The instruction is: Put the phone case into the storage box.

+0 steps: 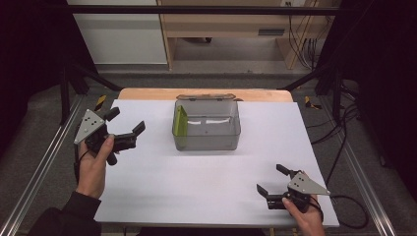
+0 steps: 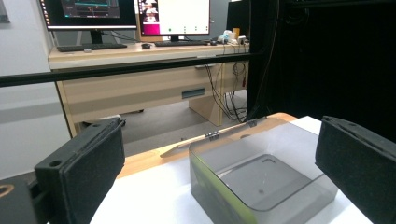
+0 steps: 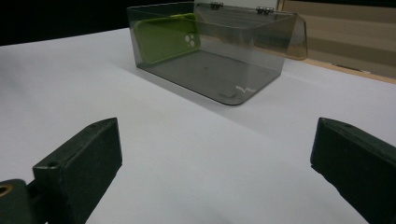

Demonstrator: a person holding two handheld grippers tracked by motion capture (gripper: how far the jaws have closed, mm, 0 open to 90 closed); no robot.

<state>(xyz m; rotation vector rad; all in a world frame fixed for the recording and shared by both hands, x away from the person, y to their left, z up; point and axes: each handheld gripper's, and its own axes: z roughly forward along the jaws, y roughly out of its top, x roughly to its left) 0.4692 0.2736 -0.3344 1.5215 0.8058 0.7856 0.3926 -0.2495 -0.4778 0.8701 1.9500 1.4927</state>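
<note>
A clear smoky plastic box point(image 1: 207, 140) with its hinged lid laid back stands at the far middle of the white table. A green phone case point(image 1: 181, 121) leans upright against its left inner wall; it is also seen through the box wall point(image 3: 166, 38) in the right gripper view. My left gripper point(image 1: 125, 120) is held above the table's left side, open and empty, aimed toward the box point(image 2: 261, 179). My right gripper point(image 1: 271, 178) rests low near the front right corner, open and empty, also facing the box point(image 3: 219, 74).
The white sheet point(image 1: 196, 187) covers the table between the grippers. Black frame bars point(image 1: 196, 10) run across the back and metal rails along both sides. A wooden desk point(image 2: 140, 88) with monitors stands beyond the table.
</note>
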